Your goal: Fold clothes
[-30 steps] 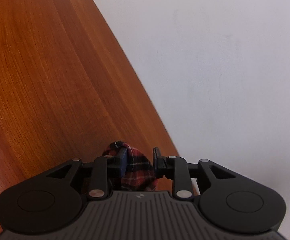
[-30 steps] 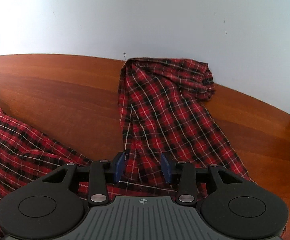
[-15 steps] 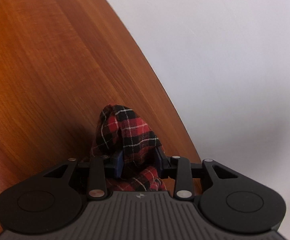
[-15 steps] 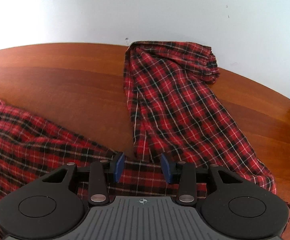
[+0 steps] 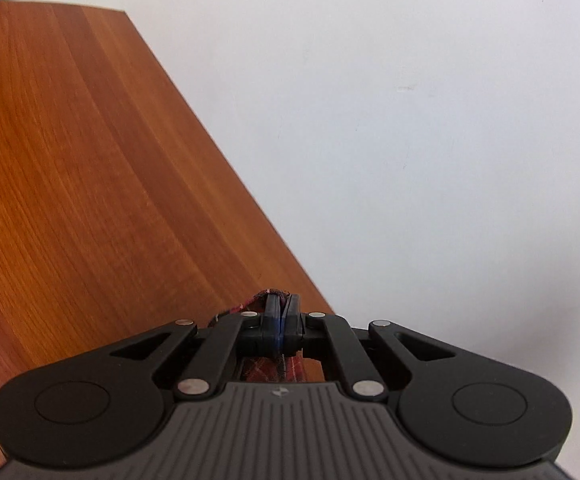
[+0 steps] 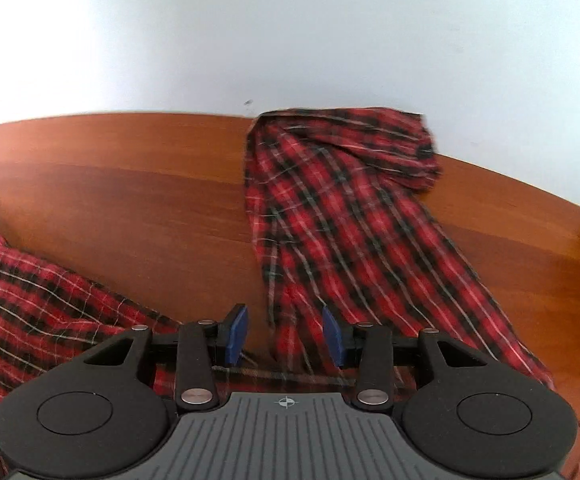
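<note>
— Where's the red-and-black plaid flannel shirt (image 6: 342, 216)?

— Sprawled on the reddish-brown wooden table (image 6: 122, 184). The left gripper (image 5: 281, 307) pinches a bit of its cloth; the right gripper (image 6: 286, 334) gapes, the sleeve running lengthwise away just ahead.

Bright, even daylight; white wall (image 6: 290, 40) nearly blown out. Right view motion-blurred, plaid cloth (image 6: 350, 208) soft. Fisheye vignette at 1 and 11 o'clock.
</note>
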The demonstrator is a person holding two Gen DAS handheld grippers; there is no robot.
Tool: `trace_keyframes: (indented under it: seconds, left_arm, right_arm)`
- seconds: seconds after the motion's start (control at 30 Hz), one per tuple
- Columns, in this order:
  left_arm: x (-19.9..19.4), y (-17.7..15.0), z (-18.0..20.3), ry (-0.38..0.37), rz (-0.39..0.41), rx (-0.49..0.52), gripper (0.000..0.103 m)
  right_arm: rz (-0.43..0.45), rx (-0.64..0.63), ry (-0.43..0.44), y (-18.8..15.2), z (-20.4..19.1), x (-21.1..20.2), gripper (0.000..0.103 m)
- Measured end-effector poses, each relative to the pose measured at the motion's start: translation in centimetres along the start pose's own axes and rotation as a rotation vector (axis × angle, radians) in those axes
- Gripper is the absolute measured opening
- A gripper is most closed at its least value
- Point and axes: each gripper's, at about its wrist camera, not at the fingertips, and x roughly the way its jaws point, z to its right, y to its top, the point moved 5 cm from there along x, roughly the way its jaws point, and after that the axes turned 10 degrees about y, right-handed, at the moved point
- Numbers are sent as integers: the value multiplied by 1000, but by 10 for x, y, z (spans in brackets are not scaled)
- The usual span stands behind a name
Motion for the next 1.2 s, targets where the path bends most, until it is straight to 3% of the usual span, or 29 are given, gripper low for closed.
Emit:
trace_keyframes:
  seconds: [0.1, 0.13, 0.17, 0.23, 0.4, 0.5, 0.67, 0.8, 0.93, 0.97, 1.07, 1.2]
  left_arm:
    - [2, -6, 2, 0, 6, 2, 3]
    - [3, -8, 3, 2, 8, 4, 3]
    - [0, -7, 3, 7, 9, 5, 3]
    - [-3, -5, 3, 13, 13, -4, 3]
    - [-6, 4, 6, 11, 44, -44, 2]
    - [-7, 18, 11, -4, 55, -67, 2]
    - [13, 28, 17, -13, 24, -32, 2]
    - [17, 18, 18, 0, -47, 18, 3]
    - [25, 9, 1, 28, -91, 56, 16]
    - [23, 7, -4, 38, -99, 67, 19]
    - [9, 1, -15, 71, -128, 94, 27]
    - [2, -3, -34, 105, -157, 124, 29]
  right_arm:
    - [-49, -32, -15, 2, -1, 21, 29]
    - [-57, -47, -36, 2, 0, 24, 9]
    - [-57, -57, -56, 3, 2, 25, 3]
    - [-13, -49, -74, 9, 8, 16, 3]
    - [165, 4, -118, 44, 30, -37, 3]
    - [220, 32, -126, 64, 46, -53, 2]
    - [223, 30, -176, 77, 62, -41, 3]
    - [165, 15, -183, 74, 67, -11, 4]
    - [183, -12, -178, 70, 53, -13, 27]
    - [193, -22, -170, 69, 48, -16, 31]
    - [210, -49, -119, 64, 29, -28, 33]
    - [223, -65, -43, 50, 2, -43, 34]
